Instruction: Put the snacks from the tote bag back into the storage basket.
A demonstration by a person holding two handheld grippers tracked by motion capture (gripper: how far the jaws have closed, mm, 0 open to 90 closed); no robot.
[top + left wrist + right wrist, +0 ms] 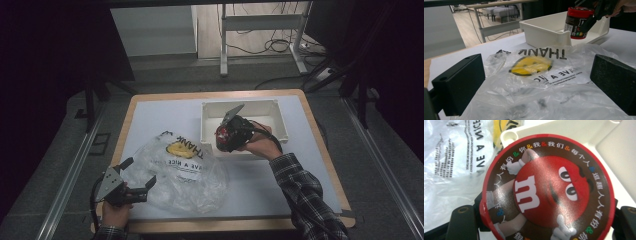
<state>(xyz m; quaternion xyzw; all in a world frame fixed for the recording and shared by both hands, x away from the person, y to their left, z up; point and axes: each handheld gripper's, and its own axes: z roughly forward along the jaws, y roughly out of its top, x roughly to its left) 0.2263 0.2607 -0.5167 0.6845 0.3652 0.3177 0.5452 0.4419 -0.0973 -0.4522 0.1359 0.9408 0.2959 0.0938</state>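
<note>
A candy jar with a red lid (221, 134) hangs over the front left corner of the white bin (278, 116), with my right gripper (231, 133) shut on it. In the right gripper view the jar's printed lid (546, 187) faces the camera and a black jaw presses on each side of it. A crumpled clear plastic bag (180, 172) with a yellow smiley face and black print lies flat on the table in front of the bin. My left gripper (139, 173) is at the bag's left edge, open, and the bag (534, 75) spreads between and beyond its black jaws.
The white mat (260, 175) covers a wood-edged table (345, 200). Bare mat lies to the right of the bag and in front of the bin. A metal table frame (223, 45) and cables are on the floor behind.
</note>
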